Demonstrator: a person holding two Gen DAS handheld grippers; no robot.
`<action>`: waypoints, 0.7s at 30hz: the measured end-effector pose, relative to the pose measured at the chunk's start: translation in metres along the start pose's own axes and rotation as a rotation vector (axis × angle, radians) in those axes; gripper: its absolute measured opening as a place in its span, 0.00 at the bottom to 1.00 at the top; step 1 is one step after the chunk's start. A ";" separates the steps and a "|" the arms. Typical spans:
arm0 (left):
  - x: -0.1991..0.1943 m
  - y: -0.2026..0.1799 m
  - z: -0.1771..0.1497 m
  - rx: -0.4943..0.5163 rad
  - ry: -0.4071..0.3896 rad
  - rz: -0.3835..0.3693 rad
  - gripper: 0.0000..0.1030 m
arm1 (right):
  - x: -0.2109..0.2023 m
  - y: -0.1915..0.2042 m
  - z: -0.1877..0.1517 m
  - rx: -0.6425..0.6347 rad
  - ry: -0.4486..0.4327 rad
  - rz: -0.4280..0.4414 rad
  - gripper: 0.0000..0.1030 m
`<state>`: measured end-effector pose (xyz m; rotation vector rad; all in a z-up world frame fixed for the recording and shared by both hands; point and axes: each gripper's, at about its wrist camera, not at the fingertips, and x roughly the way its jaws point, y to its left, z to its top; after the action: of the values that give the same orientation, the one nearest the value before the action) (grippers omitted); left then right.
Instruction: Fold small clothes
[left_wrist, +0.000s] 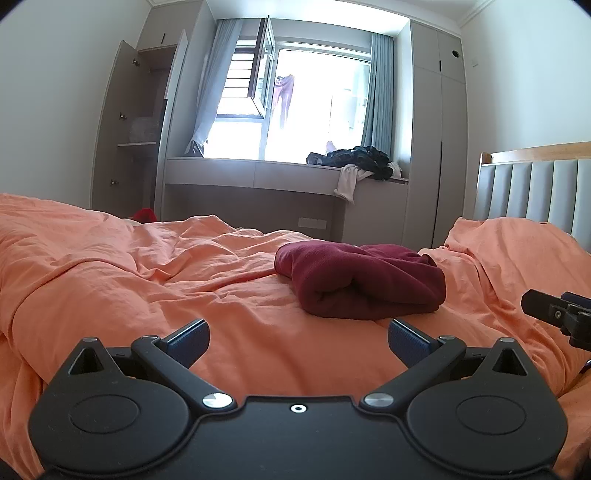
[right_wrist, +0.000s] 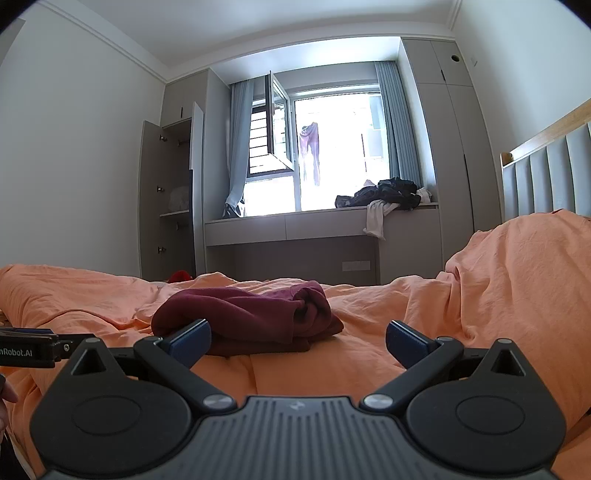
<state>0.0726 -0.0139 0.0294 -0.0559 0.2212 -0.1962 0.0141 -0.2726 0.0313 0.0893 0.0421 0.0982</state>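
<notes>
Left tongs (left_wrist: 298, 341): spread wide, nothing between the blue pads (left_wrist: 188, 341); they hang low over the orange bedcover, pointed toward the window.
Right tongs (right_wrist: 298, 341): spread equally wide and empty; the left-hand blue pad (right_wrist: 190, 341) overlaps the near edge of the garment in this view, but whether it touches the cloth cannot be told.
Maroon garment (left_wrist: 360, 282): a small dark-red piece, folded into a thick bundle, lying on the bed ahead of both tongs; from the left wrist view it sits ahead and to the right, from the right wrist view (right_wrist: 247, 314) ahead and to the left, so it lies between the two.
Bed (left_wrist: 110, 273): covered with a rumpled orange duvet, a raised hump at the right near the grey padded headboard (left_wrist: 535, 188).
Window ledge (left_wrist: 258, 171): a heap of dark clothes (left_wrist: 354, 158) at its right end, with a white piece hanging over the edge.
Wardrobe (left_wrist: 136, 122): at the left wall, its door standing open.
Window (left_wrist: 310, 107): bright, one pane swung inward, a purplish garment (left_wrist: 284, 99) hanging outside.
</notes>
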 end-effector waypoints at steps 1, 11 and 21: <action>0.000 0.000 0.000 -0.001 0.001 -0.001 1.00 | 0.000 0.000 0.000 0.000 0.000 0.000 1.00; 0.002 0.001 0.000 -0.006 0.008 0.001 1.00 | 0.000 0.000 0.000 0.000 -0.001 0.000 1.00; 0.002 0.002 0.000 -0.011 0.011 0.002 1.00 | 0.000 0.000 0.000 0.002 0.002 0.002 1.00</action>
<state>0.0753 -0.0126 0.0286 -0.0655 0.2330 -0.1936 0.0143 -0.2723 0.0313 0.0914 0.0441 0.1006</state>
